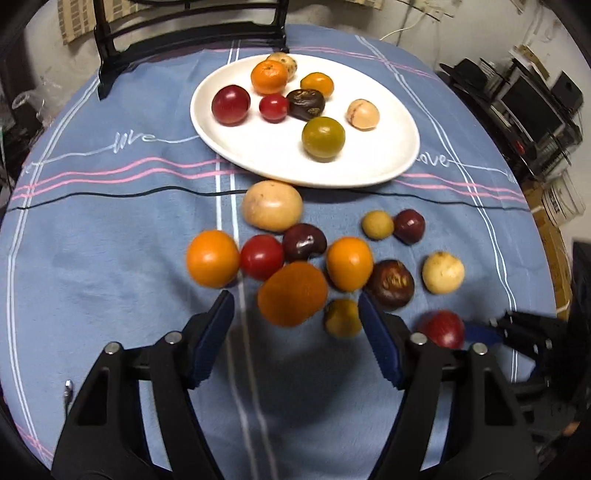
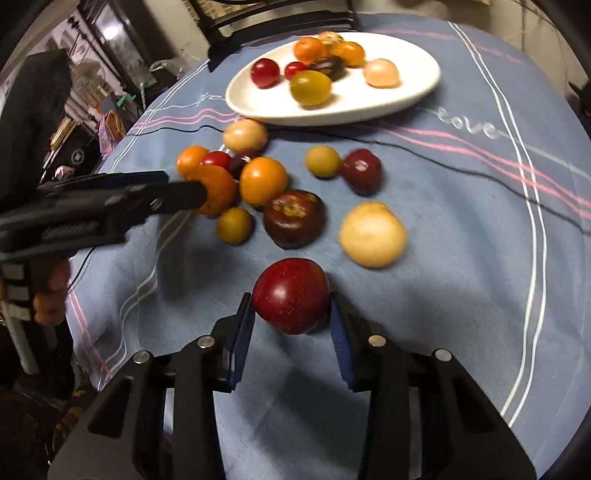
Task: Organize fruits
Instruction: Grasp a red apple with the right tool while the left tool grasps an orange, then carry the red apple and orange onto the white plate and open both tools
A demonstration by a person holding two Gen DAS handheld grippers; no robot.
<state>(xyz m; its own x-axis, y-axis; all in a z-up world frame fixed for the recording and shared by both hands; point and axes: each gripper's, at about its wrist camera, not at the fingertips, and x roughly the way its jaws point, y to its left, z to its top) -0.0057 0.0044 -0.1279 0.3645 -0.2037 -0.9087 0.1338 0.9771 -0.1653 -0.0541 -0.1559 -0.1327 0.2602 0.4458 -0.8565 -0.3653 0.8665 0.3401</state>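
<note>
A white oval plate (image 1: 258, 155) at the far side of the table holds several fruits; it also shows in the right wrist view (image 2: 332, 107). Several more fruits lie loose on the blue cloth. My left gripper (image 1: 295, 314) is open, its pads either side of a flat orange fruit (image 1: 292, 293) without touching it. My right gripper (image 2: 291, 314) has its pads against both sides of a red apple (image 2: 291, 293) resting on the cloth. The apple also shows in the left wrist view (image 1: 441, 328). The left gripper shows side-on in the right wrist view (image 2: 184, 192).
Loose fruits include a tan one (image 1: 272, 205), two oranges (image 1: 212, 258) (image 1: 349, 263), a dark brown one (image 1: 390, 283) and a pale one (image 1: 442, 272). A black chair (image 1: 184, 33) stands behind the table. Cluttered shelves (image 1: 528, 103) are at the right.
</note>
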